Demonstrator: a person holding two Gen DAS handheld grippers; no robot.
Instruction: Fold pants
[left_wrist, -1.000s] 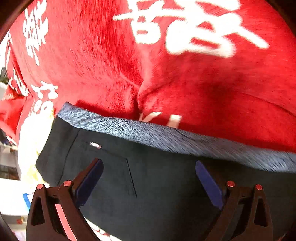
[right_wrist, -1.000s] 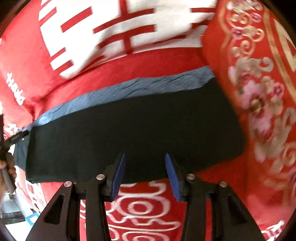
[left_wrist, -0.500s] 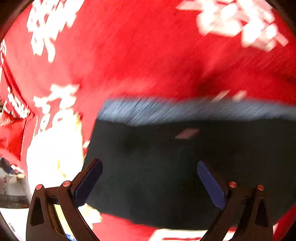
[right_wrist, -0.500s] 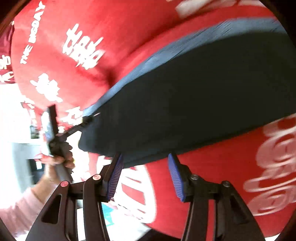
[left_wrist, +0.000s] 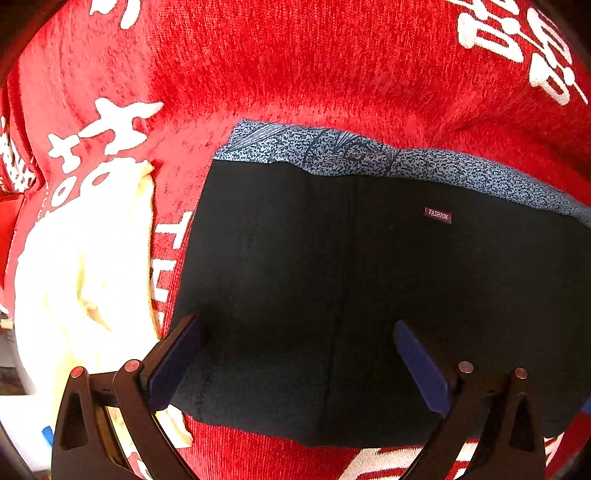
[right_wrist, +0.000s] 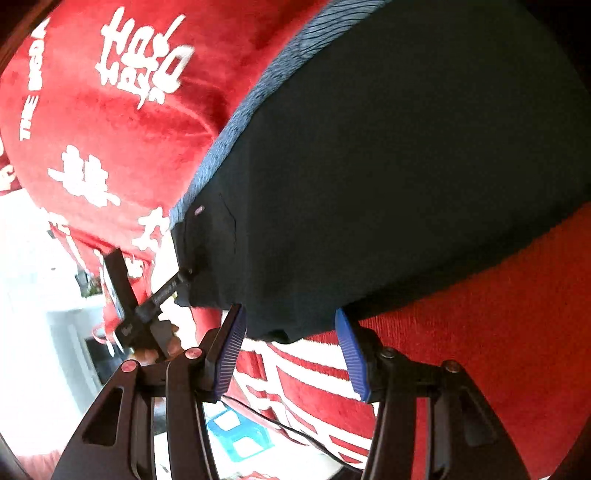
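Left wrist view sits close above the dark pants (left_wrist: 369, 288), facing steeply down past its own two fingers (left_wrist: 173, 365), with the red blanket (left_wrist: 295, 66) filling the top of frame. Right wrist view looks from the near edge at a shallower slant across the same pants (right_wrist: 406, 166) toward their far corner, picking up the left gripper (right_wrist: 181, 280) there, probably touching the cloth, though blur leaves it unclear. Both views share the pants, their blue patterned band (left_wrist: 369, 155) and the blanket (right_wrist: 110, 110).
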